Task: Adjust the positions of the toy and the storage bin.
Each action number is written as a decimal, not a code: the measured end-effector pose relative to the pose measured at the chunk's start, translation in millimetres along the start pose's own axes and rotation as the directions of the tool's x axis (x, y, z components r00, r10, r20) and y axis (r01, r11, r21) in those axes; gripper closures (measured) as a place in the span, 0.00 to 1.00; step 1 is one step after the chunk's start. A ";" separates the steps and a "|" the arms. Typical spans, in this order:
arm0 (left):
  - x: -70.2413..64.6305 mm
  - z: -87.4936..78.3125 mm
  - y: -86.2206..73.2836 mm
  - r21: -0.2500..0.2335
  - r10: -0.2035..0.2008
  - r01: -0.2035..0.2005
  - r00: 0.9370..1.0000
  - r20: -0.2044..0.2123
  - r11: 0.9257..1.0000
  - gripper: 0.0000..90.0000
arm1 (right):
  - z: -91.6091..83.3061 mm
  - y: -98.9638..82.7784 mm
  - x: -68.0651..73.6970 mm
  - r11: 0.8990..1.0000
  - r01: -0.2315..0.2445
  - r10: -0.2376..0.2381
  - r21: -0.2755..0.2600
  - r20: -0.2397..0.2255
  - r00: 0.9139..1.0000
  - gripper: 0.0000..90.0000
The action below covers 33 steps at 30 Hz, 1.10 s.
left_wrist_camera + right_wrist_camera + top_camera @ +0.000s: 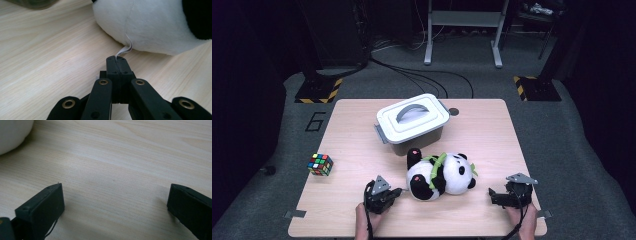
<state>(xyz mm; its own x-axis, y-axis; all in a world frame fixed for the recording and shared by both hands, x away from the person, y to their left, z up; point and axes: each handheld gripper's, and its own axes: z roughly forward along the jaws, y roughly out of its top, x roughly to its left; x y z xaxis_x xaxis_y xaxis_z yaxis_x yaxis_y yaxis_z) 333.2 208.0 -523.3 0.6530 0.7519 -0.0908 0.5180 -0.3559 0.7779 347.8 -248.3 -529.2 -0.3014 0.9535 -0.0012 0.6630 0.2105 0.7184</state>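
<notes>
A black-and-white panda plush [439, 175] with a green scarf lies on its back near the front middle of the wooden table [352, 135]. My left gripper [400, 191] sits just left of it. In the left gripper view its jaws are pressed together [116, 59] on the small white sewn-in tag [125, 48] that hangs from the panda's white body [150, 25]. My right gripper [492, 196] rests low over the table to the panda's right. Its jaws stand wide apart [115, 195] with only bare wood between them, and a bit of the panda [11, 133] shows far off.
A grey storage box [412, 120] with a white handled lid stands behind the panda. A Rubik's cube [320, 164] lies near the table's left edge. Beyond the table are dark floor, cables and stand legs.
</notes>
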 end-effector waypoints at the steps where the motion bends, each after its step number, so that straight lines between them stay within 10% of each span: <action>1: 2.0 -1.0 -1.1 -0.001 -0.004 0.004 1.000 -0.005 1.000 1.00 | 0.0 0.0 -0.1 1.000 0.002 -0.002 0.001 0.000 1.000 0.00; 33: 69.9 -49.2 -33.0 -0.020 -0.135 0.133 0.976 -0.171 0.991 1.00 | 0.0 -0.1 0.0 1.000 0.001 -0.001 0.000 0.001 1.000 0.00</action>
<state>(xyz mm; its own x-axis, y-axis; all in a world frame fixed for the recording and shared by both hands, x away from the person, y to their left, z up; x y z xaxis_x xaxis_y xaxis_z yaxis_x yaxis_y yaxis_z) 334.5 299.6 -524.7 0.4732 0.8767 -0.0871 0.5889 -0.2412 0.7714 347.8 -248.3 -529.3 -0.3011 0.9536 -0.0028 0.6628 0.2114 0.7183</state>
